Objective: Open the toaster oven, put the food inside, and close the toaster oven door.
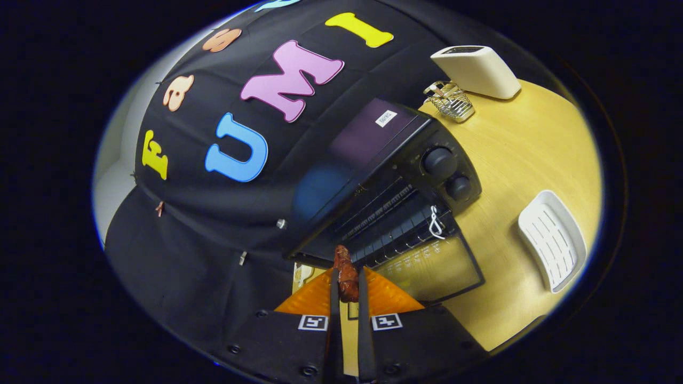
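A black toaster oven stands on the wooden table, its glass door folded down flat and open. Inside, the wire rack shows, with two knobs on the panel beside it. My gripper is shut on a brown glazed piece of food, which sticks out past the fingertips. The food hangs just ahead of the oven's open mouth, near the door's hinge side. The whole view is strongly tilted.
On the table beyond the oven stand a white pop-up toaster and a small wire basket. A white slotted tray lies to the side of the open door.
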The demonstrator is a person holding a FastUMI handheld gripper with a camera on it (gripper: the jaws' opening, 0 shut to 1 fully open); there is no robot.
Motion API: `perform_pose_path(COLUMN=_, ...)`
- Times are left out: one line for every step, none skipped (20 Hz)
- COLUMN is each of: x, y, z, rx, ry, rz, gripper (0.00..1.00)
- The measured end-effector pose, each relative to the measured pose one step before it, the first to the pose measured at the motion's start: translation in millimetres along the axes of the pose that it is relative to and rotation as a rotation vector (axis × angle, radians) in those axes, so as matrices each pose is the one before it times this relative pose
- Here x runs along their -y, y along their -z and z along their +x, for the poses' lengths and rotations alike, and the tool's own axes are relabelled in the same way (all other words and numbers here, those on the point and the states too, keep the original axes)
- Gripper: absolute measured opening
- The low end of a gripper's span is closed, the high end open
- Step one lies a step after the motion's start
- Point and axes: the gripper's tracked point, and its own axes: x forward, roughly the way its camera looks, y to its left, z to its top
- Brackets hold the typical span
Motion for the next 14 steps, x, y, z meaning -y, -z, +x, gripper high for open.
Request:
perform_pose_path(x=2.18, y=-1.74, z=8.29, rx=0.02658, ry=0.00743, rz=0.00221, gripper=0.15)
perform_pose_path(x=0.82, y=0.36, z=9.15, rx=0.02412, ry=0.00150, rz=0.00456, gripper=0.15)
perform_pose_path(x=0.66, y=-0.03, z=9.03, rx=0.01682, ry=-0.00410, rz=0.01081, gripper=0.15)
perform_pose_path(x=2.03, y=1.65, z=8.13, rx=0.00642, ry=-0.00023, rz=0.01686, gripper=0.15)
perform_pose_path(x=3.02, y=1.43, z=8.54, rx=0.00787, ry=0.00238, rz=0.02519, gripper=0.15)
perform_pose_path(x=3.43, y=-0.88, z=7.41, rx=0.01920, ry=0.00070, rz=0.02786, gripper=0.15)
perform_pose_path(x=2.75, y=-2.36, z=9.56, rx=0.02488, ry=0.00193, rz=0.02753, gripper=0.15)
perform_pose_path(x=4.03, y=-2.55, z=6.81, rx=0.03029, ry=0.00593, rz=0.02819, gripper=0.15)
perform_pose_path(x=2.97, y=-3.77, z=5.72, rx=0.02711, ry=0.00592, rz=0.01712, gripper=0.15)
perform_pose_path(x=2.87, y=-1.48, z=6.55, rx=0.02101, ry=0.00505, rz=0.00782, gripper=0.15)
perform_pose_path(x=3.54, y=-0.31, z=5.75, rx=0.01462, ry=0.00872, rz=0.00398, gripper=0.15)
perform_pose_path(x=2.66, y=0.02, z=7.28, rx=0.01120, ry=0.00861, rz=0.00202, gripper=0.15)
perform_pose_path(x=2.00, y=1.16, z=5.40, rx=0.00552, ry=0.01070, rz=0.00409, gripper=0.15)
perform_pose_path(x=1.49, y=3.14, z=3.19, rx=0.00476, ry=0.00750, rz=0.00306, gripper=0.15)
